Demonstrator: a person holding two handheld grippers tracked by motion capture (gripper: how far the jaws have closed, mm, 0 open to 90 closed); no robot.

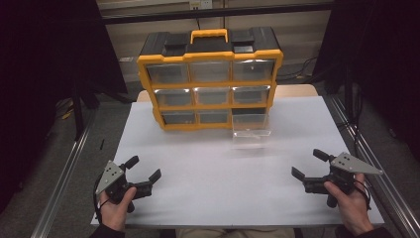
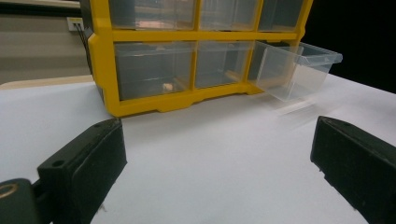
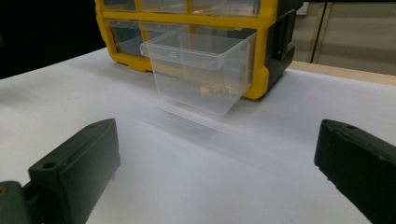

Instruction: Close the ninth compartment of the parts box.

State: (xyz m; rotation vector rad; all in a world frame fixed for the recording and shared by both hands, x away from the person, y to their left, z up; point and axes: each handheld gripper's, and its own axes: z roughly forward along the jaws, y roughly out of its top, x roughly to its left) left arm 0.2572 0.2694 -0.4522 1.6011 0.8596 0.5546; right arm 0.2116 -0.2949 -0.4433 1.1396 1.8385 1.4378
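The clear thin-walled plastic drawer point(image 3: 201, 77), pulled out of the yellow-framed organiser cabinet point(image 1: 210, 106), is judged light, slippery and slightly flexible. It is best taken by its front lip; both the left claw point(image 1: 146, 168) and right claw point(image 1: 309, 164) are held apart, empty, above the white counter point(image 1: 213, 173).

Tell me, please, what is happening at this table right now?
A person sits at a white table with a two-jaw gripper in each hand. The left gripper and the right gripper both rest near the table's front edge, jaws open and holding nothing. Ahead of them stands a yellow and black drawer cabinet. Its bottom right clear drawer is pulled out and looks tilted down toward the table; the other drawers sit closed. Neither gripper touches the cabinet.
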